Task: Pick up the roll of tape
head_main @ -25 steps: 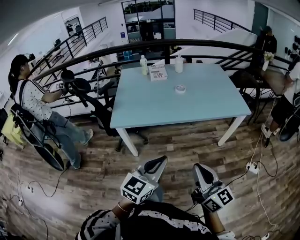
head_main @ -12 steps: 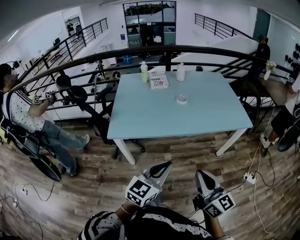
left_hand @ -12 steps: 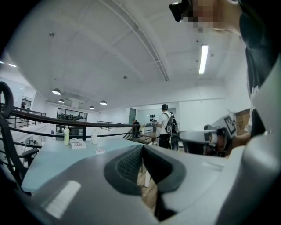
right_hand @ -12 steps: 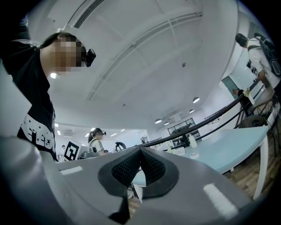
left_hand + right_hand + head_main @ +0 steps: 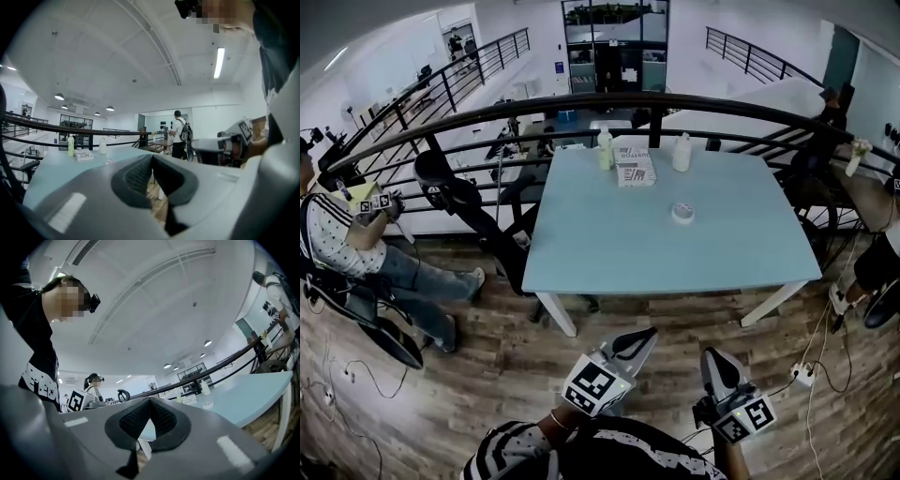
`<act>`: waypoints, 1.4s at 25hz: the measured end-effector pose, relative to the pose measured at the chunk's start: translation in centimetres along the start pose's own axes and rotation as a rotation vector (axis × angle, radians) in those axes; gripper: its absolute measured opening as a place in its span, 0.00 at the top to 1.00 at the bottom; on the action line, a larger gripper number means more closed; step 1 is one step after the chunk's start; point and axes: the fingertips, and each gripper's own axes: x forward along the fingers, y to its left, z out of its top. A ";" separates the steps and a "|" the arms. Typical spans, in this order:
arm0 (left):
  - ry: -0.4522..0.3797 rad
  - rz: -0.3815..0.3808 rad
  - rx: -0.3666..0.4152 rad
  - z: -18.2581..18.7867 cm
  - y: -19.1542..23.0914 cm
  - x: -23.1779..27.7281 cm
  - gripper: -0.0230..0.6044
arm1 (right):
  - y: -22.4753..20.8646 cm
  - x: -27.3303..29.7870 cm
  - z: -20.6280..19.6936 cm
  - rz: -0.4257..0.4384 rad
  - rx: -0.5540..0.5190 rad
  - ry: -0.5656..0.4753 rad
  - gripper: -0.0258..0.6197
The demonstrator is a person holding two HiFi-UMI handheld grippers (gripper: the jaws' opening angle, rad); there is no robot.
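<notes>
While walking up, table (image 5: 619, 253): nearer than a second ago; only the approach so far.
Roll of tape (image 5: 682, 213): on table, right of centre, untouched.
Left gripper (image 5: 643, 337), right gripper (image 5: 715, 359): jaws together, empty, short of table's near edge.

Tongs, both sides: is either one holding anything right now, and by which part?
Nothing is held. The left tongs and right tongs are both shut and empty; the roll of tape lies on the table, ahead of them.

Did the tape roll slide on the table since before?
No. The roll of tape keeps its spot on the table, just right of the box and nearer us; only the camera came closer.
</notes>
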 end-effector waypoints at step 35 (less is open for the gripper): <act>0.000 0.269 -0.081 -2.5 23.1 -6.0 0.96 | 2.8 24.2 -4.4 0.200 -0.001 0.162 0.96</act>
